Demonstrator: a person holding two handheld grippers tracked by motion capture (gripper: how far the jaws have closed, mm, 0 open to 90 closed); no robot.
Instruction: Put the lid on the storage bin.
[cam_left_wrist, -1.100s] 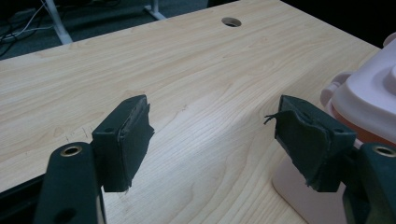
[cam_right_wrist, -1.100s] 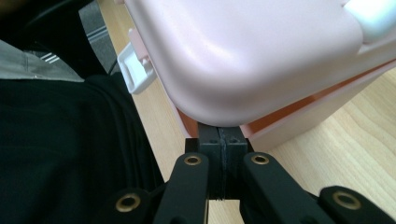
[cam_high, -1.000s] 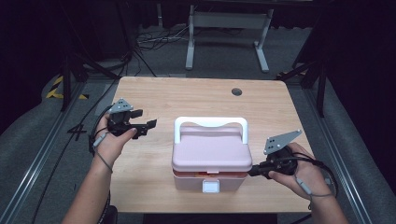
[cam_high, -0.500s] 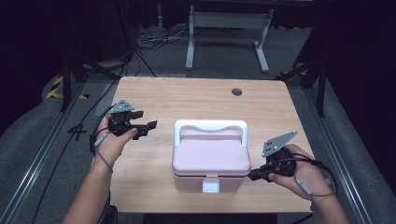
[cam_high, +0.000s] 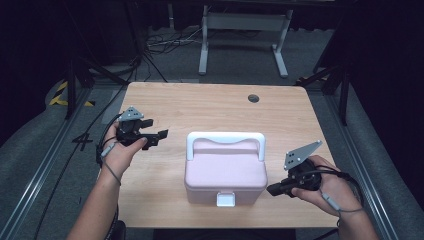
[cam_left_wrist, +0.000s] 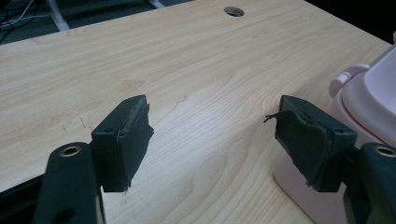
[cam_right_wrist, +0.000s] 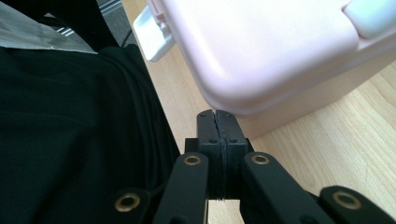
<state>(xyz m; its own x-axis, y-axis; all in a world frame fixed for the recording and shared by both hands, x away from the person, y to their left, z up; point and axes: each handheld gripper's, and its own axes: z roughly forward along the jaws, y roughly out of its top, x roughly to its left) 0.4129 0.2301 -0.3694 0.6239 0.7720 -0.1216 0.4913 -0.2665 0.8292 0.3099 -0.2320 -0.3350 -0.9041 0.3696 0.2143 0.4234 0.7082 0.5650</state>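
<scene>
A pink plastic box (cam_high: 225, 172) with a white carry handle (cam_high: 225, 138) and a white front latch (cam_high: 225, 200) stands at the middle of the wooden table (cam_high: 200, 107), lid down. My left gripper (cam_high: 161, 137) hovers to the left of the box, jaws wide apart with nothing between them; in the left gripper view (cam_left_wrist: 212, 142) the box's corner (cam_left_wrist: 369, 93) lies at the right edge. My right gripper (cam_high: 272, 190) is shut, its tips close to the box's front right corner (cam_right_wrist: 261, 56), pointing at it from the right. Whether they touch the box I cannot tell.
A round cable hole (cam_high: 253, 98) sits near the table's far edge. Beyond the table stand a grey metal frame (cam_high: 245, 30) and loose cables (cam_high: 155, 42) on the floor. Bare tabletop lies behind and to the left of the box.
</scene>
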